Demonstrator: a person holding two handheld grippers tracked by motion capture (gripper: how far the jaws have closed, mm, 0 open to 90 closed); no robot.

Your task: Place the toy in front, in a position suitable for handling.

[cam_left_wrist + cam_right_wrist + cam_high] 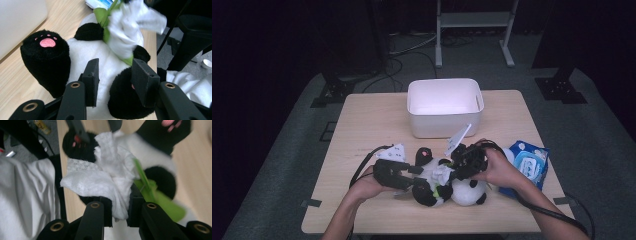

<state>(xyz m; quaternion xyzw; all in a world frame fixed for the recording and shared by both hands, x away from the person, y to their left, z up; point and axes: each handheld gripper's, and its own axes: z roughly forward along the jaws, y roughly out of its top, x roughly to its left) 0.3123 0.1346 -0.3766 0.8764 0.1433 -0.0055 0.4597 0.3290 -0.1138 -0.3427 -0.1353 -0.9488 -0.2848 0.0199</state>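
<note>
Right gripper (119,202) jaws are clenching a crumpled white wipe (105,177), pressing it onto the panda toy (447,182) lying on its back at the desk (362,120) front edge. Left gripper (115,75) jaws are sitting released around the toy's lower body, one jaw on the white belly, the other on a black leg. Toy's long axis is running left-right between the hands; the wipe is sitting mid-belly, nearer the right gripper. White bin (444,107) is standing behind, wipe pack (529,162) at right.

The panda plush (160,152) blurs toward the upper right of the right gripper view, its pink paw cut off by the top edge; the wet-wipe pack (529,165) lies partly hidden behind the right hand (501,170).
</note>
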